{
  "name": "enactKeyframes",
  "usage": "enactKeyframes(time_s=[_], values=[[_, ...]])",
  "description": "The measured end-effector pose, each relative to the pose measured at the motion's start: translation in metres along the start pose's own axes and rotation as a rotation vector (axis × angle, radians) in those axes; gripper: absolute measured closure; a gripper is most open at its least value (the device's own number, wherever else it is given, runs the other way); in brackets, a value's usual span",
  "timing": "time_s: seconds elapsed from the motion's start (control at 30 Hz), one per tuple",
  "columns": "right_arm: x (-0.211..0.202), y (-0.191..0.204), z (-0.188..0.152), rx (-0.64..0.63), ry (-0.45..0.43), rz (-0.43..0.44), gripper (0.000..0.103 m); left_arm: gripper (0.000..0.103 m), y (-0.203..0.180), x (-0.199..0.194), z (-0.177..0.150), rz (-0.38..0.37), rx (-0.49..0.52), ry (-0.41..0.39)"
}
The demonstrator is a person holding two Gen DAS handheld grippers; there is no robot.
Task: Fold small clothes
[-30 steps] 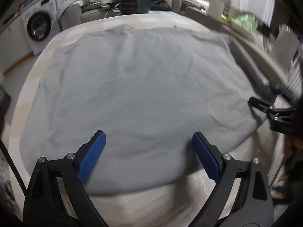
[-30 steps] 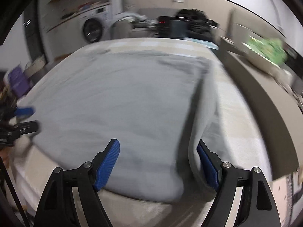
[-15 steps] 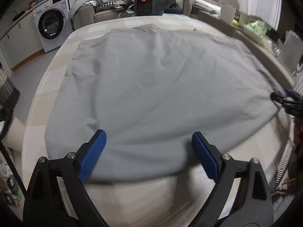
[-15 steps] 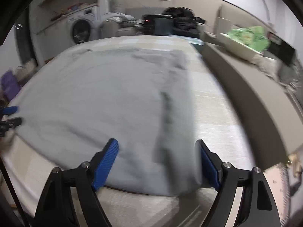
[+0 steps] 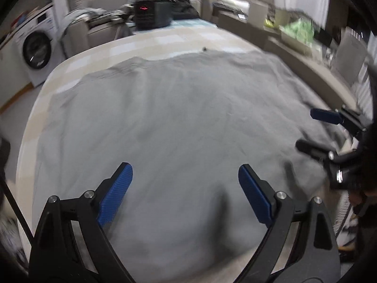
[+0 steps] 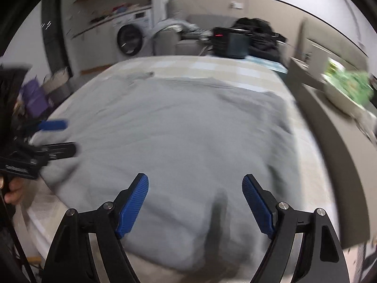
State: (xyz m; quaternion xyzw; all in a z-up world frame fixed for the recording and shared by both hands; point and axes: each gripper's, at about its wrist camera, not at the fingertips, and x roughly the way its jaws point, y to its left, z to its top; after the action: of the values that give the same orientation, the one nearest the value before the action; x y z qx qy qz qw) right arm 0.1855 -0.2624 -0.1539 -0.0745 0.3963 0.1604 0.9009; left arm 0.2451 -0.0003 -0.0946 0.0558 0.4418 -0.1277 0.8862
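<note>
Lying spread flat over the table [image 5: 165, 44], grey cloth [image 5: 183, 122], near edge toward both grippers, so a fold can be started from that edge. Hovering low over the near hem, left gripper [image 5: 185, 189], jaws wide apart, gripping nothing. Hanging over the right part of the hem, right gripper [image 6: 195, 199], also spread and empty. Possibly touching the fabric with the blue pads [image 6: 133, 202]; too blurred to say.
</note>
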Motion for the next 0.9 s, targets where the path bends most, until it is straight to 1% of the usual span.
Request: enactKeyframes(time_s=[0.03,0.07,0.1,0.13,0.2,0.23,0.3,0.33,0.43,0.47,0.53,0.57,0.67,0.7,0.73,0.83,0.87,0.9], values=[[0.011,0.004,0.001,-0.011,0.032,0.016,0.019,0.012,-0.003,0.015,0.004,0.023,0.016,0.034],[0.018,0.005,0.0,-0.014,0.059,0.014,0.019,0.01,-0.004,0.026,0.006,0.029,0.017,0.058],[0.026,0.006,0.0,-0.021,0.089,0.005,0.019,0.008,-0.003,0.031,0.007,0.003,-0.005,0.045],[0.023,0.006,-0.003,-0.03,0.076,0.018,0.018,0.008,-0.002,0.032,0.008,0.01,-0.006,0.042],[0.018,-0.012,-0.006,-0.011,0.096,0.01,0.018,0.008,0.001,0.03,0.005,0.002,-0.004,0.054],[0.015,-0.025,-0.008,0.009,0.095,-0.021,0.018,0.008,0.008,0.027,0.001,0.009,-0.013,0.049],[0.008,-0.049,-0.015,0.039,0.084,-0.127,0.017,0.008,0.027,0.021,-0.009,0.021,-0.049,0.047],[0.003,-0.064,-0.021,0.064,0.084,-0.168,0.017,0.008,0.04,0.017,-0.015,0.06,-0.077,0.052],[-0.01,-0.107,-0.034,0.18,0.093,-0.261,0.017,0.01,0.07,0.003,-0.031,0.117,-0.147,0.05],[-0.013,-0.114,-0.036,0.207,0.097,-0.268,0.017,0.01,0.076,-0.002,-0.033,0.132,-0.162,0.048],[-0.019,-0.12,-0.033,0.252,0.081,-0.253,0.018,0.01,0.086,-0.009,-0.033,0.158,-0.189,0.046],[-0.022,-0.118,-0.028,0.256,0.059,-0.24,0.018,0.01,0.089,-0.013,-0.031,0.151,-0.197,0.033],[-0.02,-0.088,-0.006,0.197,0.011,-0.171,0.018,0.01,0.096,-0.015,-0.014,0.098,-0.227,-0.013],[-0.016,-0.074,0.005,0.168,-0.002,-0.139,0.018,0.01,0.095,-0.009,-0.006,0.075,-0.226,-0.014],[-0.008,-0.063,0.018,0.142,-0.007,-0.108,0.018,0.01,0.093,-0.001,0.002,0.07,-0.227,-0.003],[0.013,-0.029,0.038,0.073,0.017,-0.052,0.018,0.01,0.088,0.032,0.016,0.096,-0.198,0.07],[0.021,-0.022,0.042,0.055,0.031,-0.04,0.018,0.009,0.086,0.038,0.017,0.116,-0.179,0.078],[0.028,-0.015,0.043,0.04,0.052,-0.031,0.018,0.009,0.083,0.036,0.017,0.132,-0.151,0.06]])
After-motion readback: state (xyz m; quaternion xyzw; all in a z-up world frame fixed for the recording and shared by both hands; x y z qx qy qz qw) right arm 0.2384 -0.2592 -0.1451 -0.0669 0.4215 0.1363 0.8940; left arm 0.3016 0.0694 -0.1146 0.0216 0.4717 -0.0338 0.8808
